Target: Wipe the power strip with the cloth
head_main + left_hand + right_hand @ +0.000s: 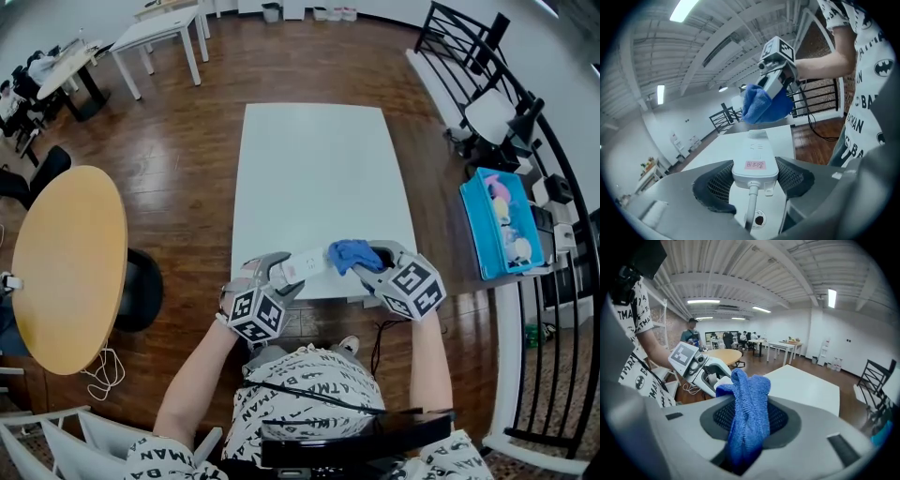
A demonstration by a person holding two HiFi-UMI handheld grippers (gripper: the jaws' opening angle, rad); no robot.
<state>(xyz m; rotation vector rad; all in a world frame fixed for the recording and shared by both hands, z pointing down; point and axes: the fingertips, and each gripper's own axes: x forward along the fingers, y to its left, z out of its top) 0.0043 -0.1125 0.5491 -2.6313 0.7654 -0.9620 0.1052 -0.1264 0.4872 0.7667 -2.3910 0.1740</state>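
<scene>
cloth (352,254) at power strip (305,265) right end, over table (319,169) edge

Far end of power strip (307,263) hidden under cloth (352,254).

1 white table (319,178) stands on wood floor (187,141) (round table (66,262) nearby).

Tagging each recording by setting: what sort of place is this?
Probably an open-plan office or workshop: long white table, round wooden table, wood floor, strip lights overhead.
</scene>
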